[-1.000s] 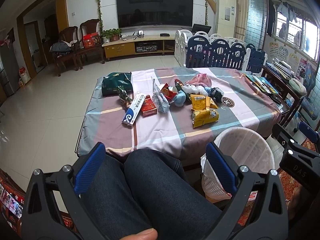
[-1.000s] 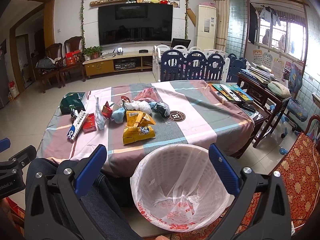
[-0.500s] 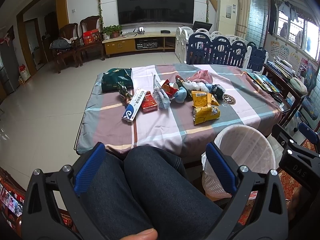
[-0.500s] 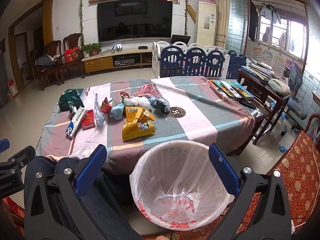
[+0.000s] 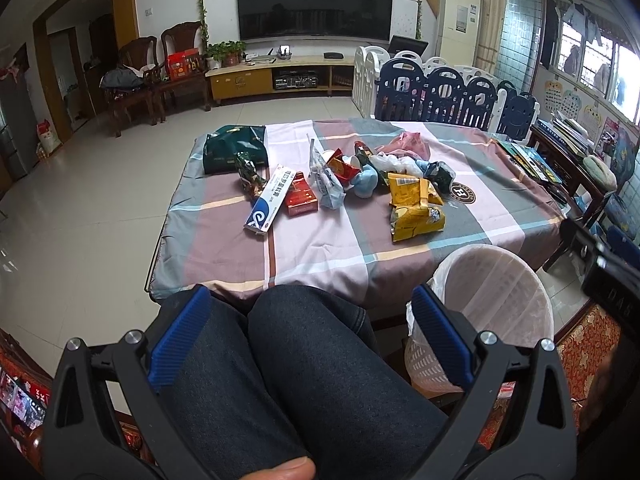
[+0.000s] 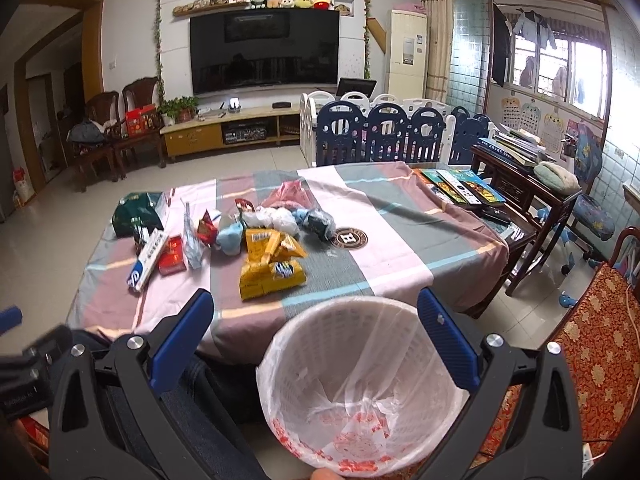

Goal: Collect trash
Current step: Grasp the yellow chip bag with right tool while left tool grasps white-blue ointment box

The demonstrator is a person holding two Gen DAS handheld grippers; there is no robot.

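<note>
Your right gripper (image 6: pixel 312 344) was spread wide and held nothing, poised right above the lined white basket (image 6: pixel 320 324), whose bag looked bare inside. Your left gripper (image 5: pixel 312 340), equally spread and unloaded, sat over your knees. Ahead on the checked tablecloth (image 6: pixel 400 248), the yellow snack bags (image 6: pixel 272 268) lay nearest, straight beyond the basket and closer to your right gripper, long axis crosswise. Farther left lay the blue-and-white box (image 5: pixel 270 204).
</note>
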